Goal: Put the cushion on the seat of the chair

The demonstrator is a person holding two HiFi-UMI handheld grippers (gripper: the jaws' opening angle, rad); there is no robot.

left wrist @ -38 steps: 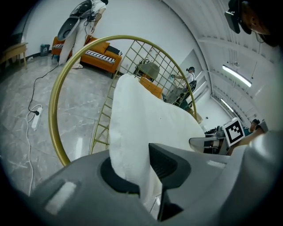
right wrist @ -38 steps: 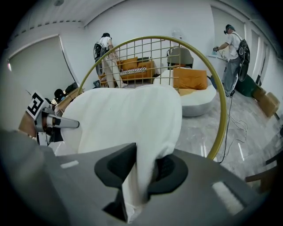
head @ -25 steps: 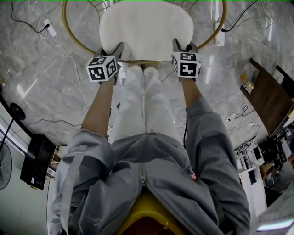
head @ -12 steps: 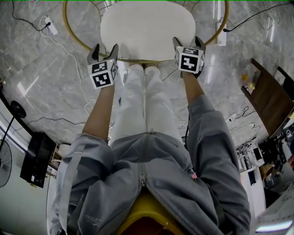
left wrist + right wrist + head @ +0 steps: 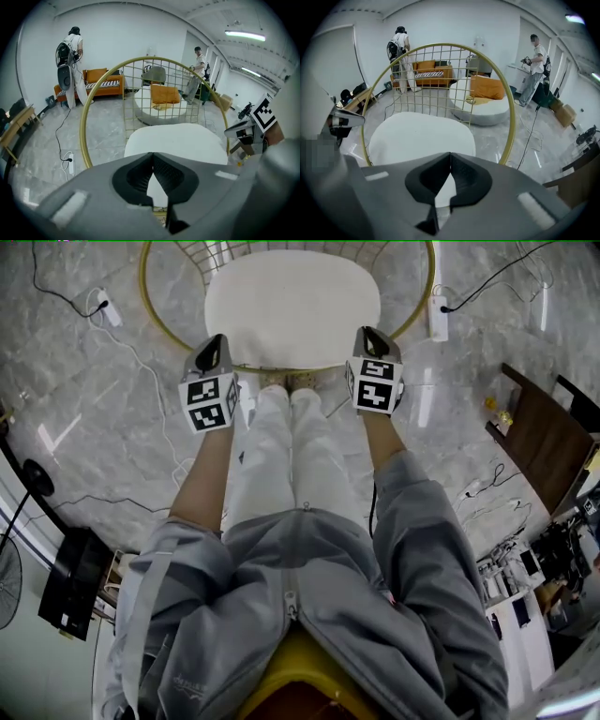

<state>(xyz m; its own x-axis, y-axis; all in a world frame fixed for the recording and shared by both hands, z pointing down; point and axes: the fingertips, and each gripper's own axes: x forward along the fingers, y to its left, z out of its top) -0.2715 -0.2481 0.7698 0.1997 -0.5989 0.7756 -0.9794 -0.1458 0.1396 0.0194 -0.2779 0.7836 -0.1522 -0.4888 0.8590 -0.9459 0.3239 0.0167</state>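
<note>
A white cushion [image 5: 292,306] lies flat on the seat of a round chair [image 5: 154,58] with a gold ring frame and wire-grid back, filling most of the seat. Neither tool touches it. The left gripper [image 5: 215,340] hangs just off the cushion's near left corner, jaws fully together and empty. The right gripper [image 5: 366,333] hangs by the near right corner, its jaws closing, tips all but meeting, with nothing between them. Both point steeply down, marker cubes facing the head camera. The person's white trousers [image 5: 291,456] stand between the two arms, on a grey marble floor [image 5: 94,409]. An orange sofa [image 5: 96,77] sits against the far wall.
</note>
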